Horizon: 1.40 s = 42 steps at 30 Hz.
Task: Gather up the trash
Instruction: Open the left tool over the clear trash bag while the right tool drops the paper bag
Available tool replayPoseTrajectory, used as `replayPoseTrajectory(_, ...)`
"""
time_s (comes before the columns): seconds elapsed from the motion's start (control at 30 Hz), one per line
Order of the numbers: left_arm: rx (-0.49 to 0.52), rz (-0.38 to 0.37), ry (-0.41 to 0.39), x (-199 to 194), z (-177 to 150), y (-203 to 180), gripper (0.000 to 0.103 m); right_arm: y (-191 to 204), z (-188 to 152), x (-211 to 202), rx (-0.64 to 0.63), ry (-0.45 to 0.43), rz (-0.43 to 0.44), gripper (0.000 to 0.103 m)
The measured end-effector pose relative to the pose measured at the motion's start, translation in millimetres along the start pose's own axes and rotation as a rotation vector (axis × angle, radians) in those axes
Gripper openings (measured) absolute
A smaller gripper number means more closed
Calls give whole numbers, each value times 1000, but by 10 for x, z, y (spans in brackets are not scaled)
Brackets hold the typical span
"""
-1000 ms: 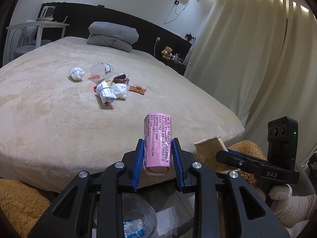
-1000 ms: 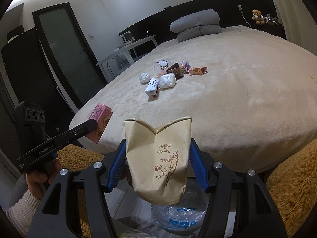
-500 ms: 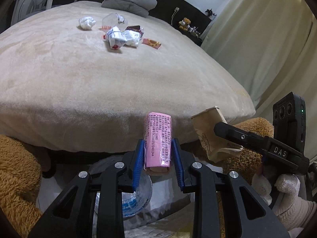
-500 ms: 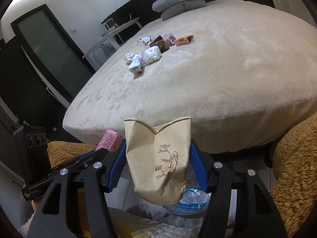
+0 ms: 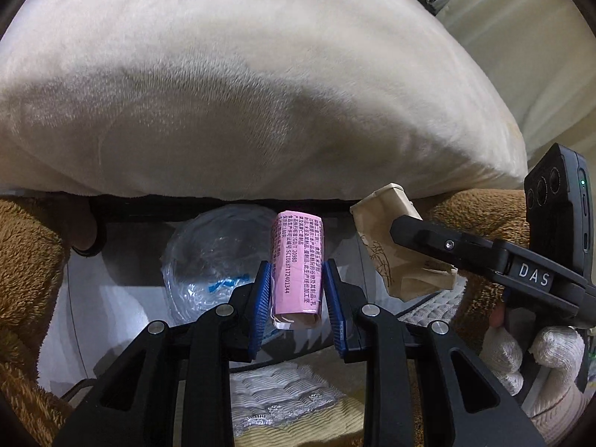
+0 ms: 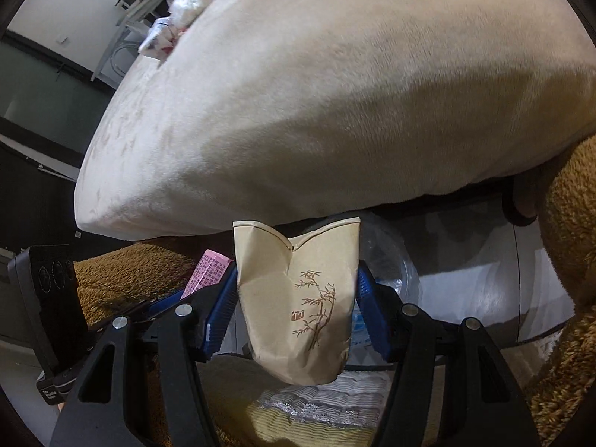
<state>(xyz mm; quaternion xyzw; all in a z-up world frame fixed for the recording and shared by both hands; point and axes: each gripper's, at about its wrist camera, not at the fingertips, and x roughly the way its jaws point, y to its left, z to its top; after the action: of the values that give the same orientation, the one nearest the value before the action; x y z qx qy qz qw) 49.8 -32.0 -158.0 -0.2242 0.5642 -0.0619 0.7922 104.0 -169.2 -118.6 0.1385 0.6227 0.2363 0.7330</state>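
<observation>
L gripper [image 5: 294, 290] has its jaws shut tight on the pink wrapper [image 5: 297, 264]. R gripper [image 6: 294, 305] squeezes the squashed paper cup [image 6: 296, 298]. Both hang low by the bed [image 5: 242, 93], w/ the clear bag-lined bin [image 5: 208, 257] at 10 o'clock from the pink one. More trash [image 6: 178, 11] waits up on the bed. Risk: let go too soon & stuff lands on the floor, not the bin. The cup sits off to 3 o'clock, so it may miss. The thin bag could fold shut too.

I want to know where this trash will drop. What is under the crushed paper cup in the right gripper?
Below and behind the crushed paper cup sits a bin lined with a clear plastic bag. The cup covers most of its opening, so its contents cannot be seen.
</observation>
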Motion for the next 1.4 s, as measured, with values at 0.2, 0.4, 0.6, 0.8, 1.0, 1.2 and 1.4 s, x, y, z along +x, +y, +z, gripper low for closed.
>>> replayPoseTrajectory(0.2, -53, 47, 100, 268, 44, 103, 28, -105, 53, 278, 73, 75, -14, 61)
replayPoseTrajectory(0.4, -103, 87, 144, 374, 81, 235, 28, -194, 78, 519, 132, 144, -56, 61)
replayPoseTrajectory(0.6, -106, 109, 185, 443, 96, 220, 28, -261, 79, 719, 171, 213, -46, 61)
replayPoseTrajectory(0.8, -100, 104, 207, 474, 76, 229, 28, -235, 32, 754, 158, 231, -55, 63)
replayPoseTrajectory(1.0, -94, 109, 219, 488, 64, 207, 49, -275, 36, 730, 181, 223, -48, 67)
replayPoseTrajectory(1.2, -109, 105, 195, 447, 79, 228, 55, -289, 54, 691, 190, 216, -42, 69)
replayPoseTrajectory(1.4, -115, 92, 165, 374, 95, 230, 55, -296, 49, 640, 185, 205, -24, 69)
